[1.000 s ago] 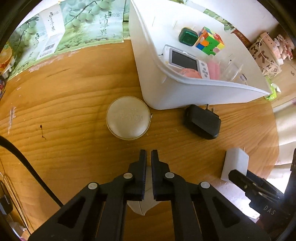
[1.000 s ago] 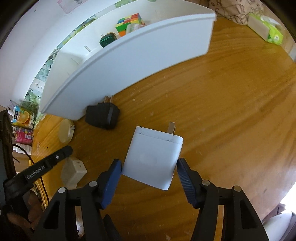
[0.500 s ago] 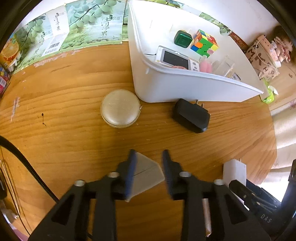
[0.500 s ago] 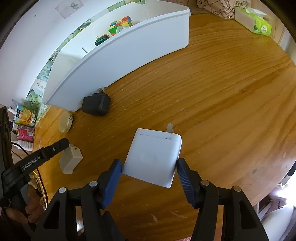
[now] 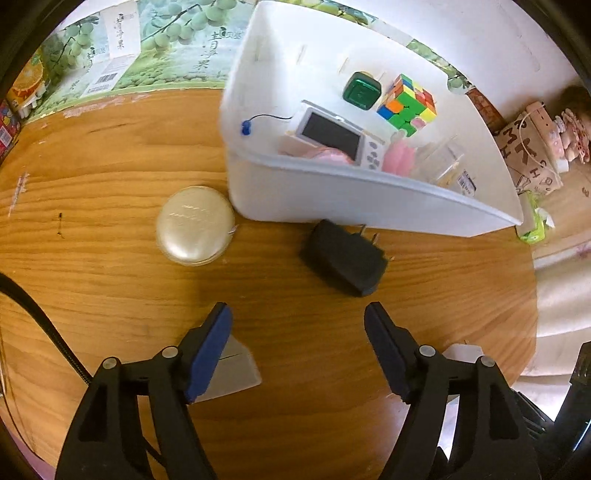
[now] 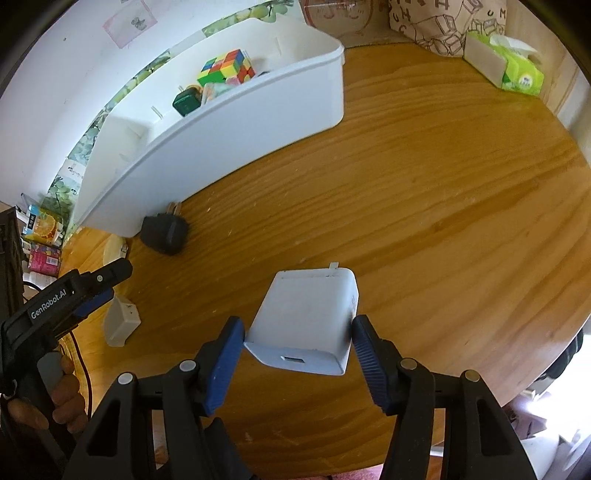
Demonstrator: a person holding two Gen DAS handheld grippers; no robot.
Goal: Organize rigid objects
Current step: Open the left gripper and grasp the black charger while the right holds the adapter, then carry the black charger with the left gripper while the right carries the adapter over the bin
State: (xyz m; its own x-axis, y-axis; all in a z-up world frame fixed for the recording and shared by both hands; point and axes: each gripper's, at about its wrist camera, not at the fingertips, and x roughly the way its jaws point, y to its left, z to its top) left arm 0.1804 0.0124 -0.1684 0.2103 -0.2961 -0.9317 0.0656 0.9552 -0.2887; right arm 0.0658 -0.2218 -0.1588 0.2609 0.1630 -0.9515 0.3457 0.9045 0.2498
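My right gripper (image 6: 297, 336) is shut on a large white charger (image 6: 306, 317) and holds it above the wooden table (image 6: 424, 206). My left gripper (image 5: 297, 328) is open and empty; a small white adapter (image 5: 231, 369) lies on the table by its left finger, also seen in the right wrist view (image 6: 120, 321). A black charger (image 5: 343, 256) and a round cream case (image 5: 195, 224) lie in front of the white bin (image 5: 332, 192), which holds a Rubik's cube (image 5: 406, 99), a green box (image 5: 361, 89) and a white handheld device (image 5: 336, 134).
Green printed cartons (image 5: 110, 55) stand along the wall at the back left. A tissue box (image 6: 504, 64) and paper bags (image 6: 424, 22) stand at the table's far right. A black cable (image 5: 37, 325) runs past the left gripper.
My left gripper has opened, let go of the small white adapter and drawn back from it. My right gripper has lifted the white charger off the table.
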